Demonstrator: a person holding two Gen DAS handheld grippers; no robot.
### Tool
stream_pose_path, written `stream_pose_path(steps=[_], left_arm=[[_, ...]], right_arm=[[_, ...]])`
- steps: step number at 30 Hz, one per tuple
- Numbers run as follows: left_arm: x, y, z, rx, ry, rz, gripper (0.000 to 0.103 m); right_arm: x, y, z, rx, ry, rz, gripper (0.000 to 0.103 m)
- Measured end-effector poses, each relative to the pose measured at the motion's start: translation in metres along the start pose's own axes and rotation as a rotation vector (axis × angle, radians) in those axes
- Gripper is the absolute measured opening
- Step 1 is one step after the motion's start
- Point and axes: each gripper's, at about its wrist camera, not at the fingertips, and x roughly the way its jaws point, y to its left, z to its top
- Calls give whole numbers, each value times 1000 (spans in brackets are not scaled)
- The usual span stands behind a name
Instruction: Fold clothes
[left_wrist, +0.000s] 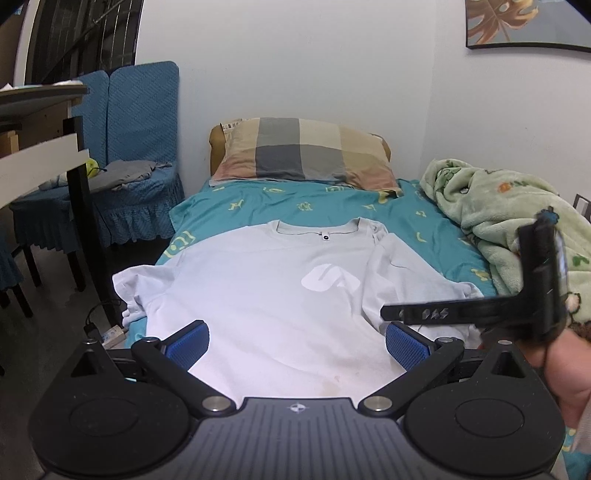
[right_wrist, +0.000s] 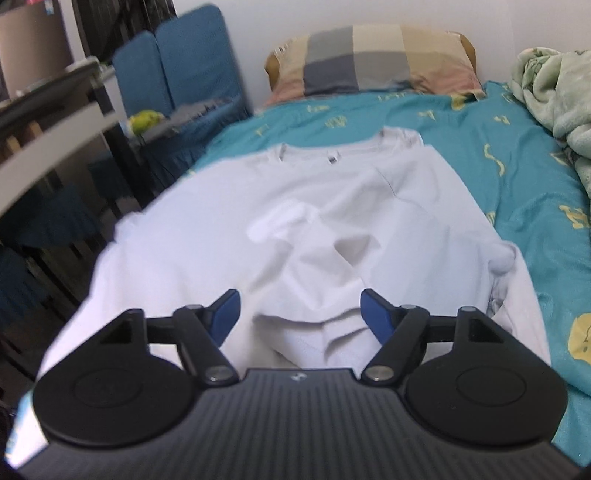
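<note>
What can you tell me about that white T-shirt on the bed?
The white T-shirt lies front up on the teal bedsheet, neck toward the checked pillow. It looks like soft cotton, with a pale logo on the chest and a small tag inside the round collar. One sleeve is folded inward over the body; the other hangs off the bed's edge. Its lower part is rumpled. Neither gripper pinches it.

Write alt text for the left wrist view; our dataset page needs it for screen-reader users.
A pale T-shirt lies flat on a teal bed sheet, framed by the left gripper with jaws open. A checked pillow sits beyond; the right gripper enters from the right.
</note>
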Motion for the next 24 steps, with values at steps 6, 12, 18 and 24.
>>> stream_pose_path(steps=[6,12,18,24], left_arm=[[8,5,-4,-12,22,10,103],[8,10,-5,-28,31,27,103],[6,14,-6,-40,45,39,103],[16,13,-9,-34,79,67,103]], right_arm=[[19,-5,-6,-21,42,-55,21],[-8,-26,25,42,-65,-112,5],[-46,-88,93,130,-267,-259,5],[-40,-181,104,215,-323,-496,5]])
